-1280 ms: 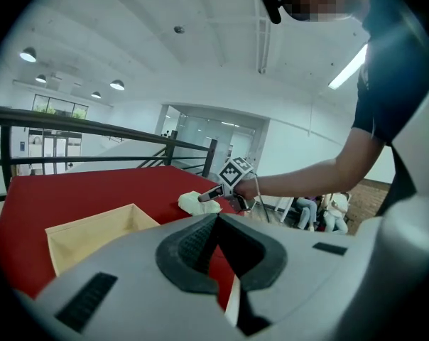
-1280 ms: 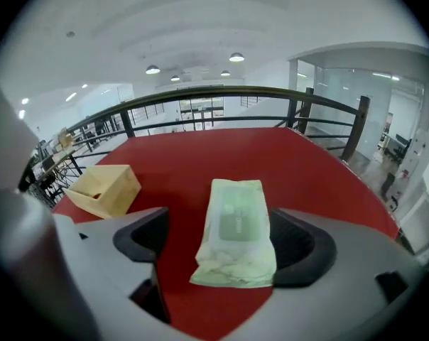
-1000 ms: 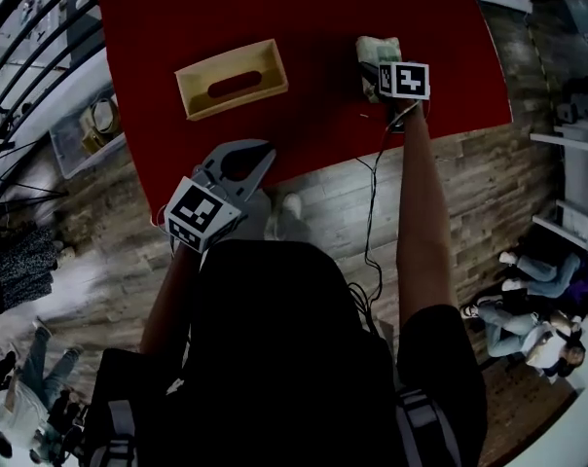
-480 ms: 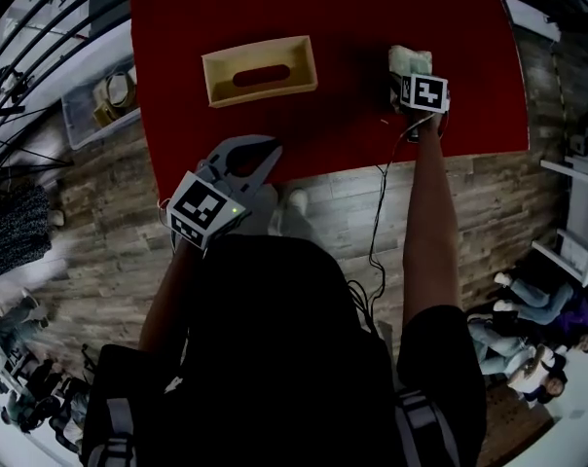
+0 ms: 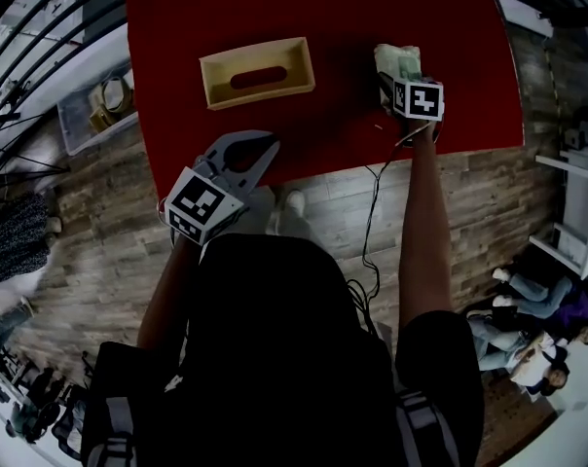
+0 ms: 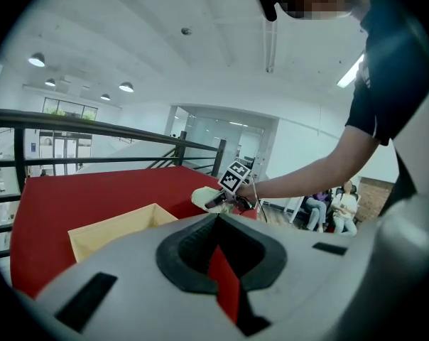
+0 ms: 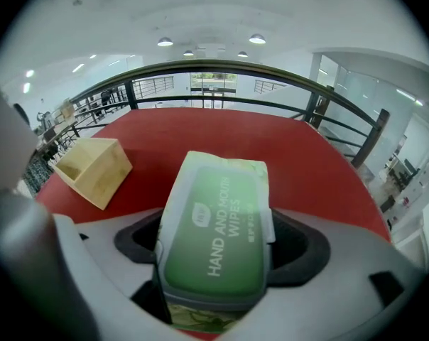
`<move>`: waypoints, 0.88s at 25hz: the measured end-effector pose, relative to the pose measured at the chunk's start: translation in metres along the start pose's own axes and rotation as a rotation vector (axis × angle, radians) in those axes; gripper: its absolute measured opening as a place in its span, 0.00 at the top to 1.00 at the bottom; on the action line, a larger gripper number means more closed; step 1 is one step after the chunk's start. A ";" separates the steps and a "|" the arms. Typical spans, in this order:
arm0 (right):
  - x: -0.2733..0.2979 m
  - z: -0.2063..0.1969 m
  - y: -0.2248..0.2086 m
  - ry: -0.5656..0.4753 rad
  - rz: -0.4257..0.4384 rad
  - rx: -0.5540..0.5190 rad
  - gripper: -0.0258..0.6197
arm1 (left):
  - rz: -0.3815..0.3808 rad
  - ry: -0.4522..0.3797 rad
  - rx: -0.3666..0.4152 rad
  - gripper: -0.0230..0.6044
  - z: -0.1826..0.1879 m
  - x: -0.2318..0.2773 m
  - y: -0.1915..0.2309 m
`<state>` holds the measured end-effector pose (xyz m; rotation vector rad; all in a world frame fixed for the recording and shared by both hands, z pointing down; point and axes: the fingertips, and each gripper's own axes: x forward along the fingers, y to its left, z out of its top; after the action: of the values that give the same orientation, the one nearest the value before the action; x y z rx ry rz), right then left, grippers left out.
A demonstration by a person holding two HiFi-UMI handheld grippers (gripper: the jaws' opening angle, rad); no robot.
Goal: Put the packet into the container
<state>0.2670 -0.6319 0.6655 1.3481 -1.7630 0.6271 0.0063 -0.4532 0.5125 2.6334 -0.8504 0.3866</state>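
Observation:
A green-lidded wipes packet (image 5: 396,63) lies on the red table (image 5: 343,8) at the right. My right gripper (image 5: 394,78) reaches over its near end. In the right gripper view the packet (image 7: 218,226) fills the space between the jaws, which are closing against its sides. The tan open-topped container (image 5: 257,71) stands to the left, apart from the packet; it also shows as a box (image 7: 94,163) at the left of that view. My left gripper (image 5: 270,146) hovers at the table's near edge, shut and empty, short of the container (image 6: 122,229).
A clear bin with tape rolls (image 5: 94,110) sits on the wooden floor left of the table. A cable (image 5: 372,212) hangs from the right gripper. People sit at the lower right (image 5: 528,319). A black railing (image 7: 221,66) runs behind the table.
The right gripper's jaws have drawn in around the packet's near end. The left gripper has stayed at the table's near edge.

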 end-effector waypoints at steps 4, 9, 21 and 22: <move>-0.023 0.039 0.034 -0.059 0.091 -0.156 0.29 | 0.005 -0.028 -0.004 0.95 0.004 -0.006 0.004; -0.054 0.087 0.100 -0.131 0.239 -0.416 0.29 | 0.018 -0.057 -0.020 0.95 0.006 -0.017 0.000; -0.065 0.117 0.285 -0.137 0.614 -0.999 0.29 | 0.157 -0.096 -0.074 0.95 0.004 -0.066 0.028; -0.063 0.115 0.298 -0.127 0.636 -1.040 0.29 | 0.170 -0.096 -0.081 0.95 0.002 -0.071 0.031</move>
<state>-0.0435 -0.5964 0.5762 0.1108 -2.1419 -0.1182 -0.0676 -0.4421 0.4929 2.5307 -1.1020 0.2640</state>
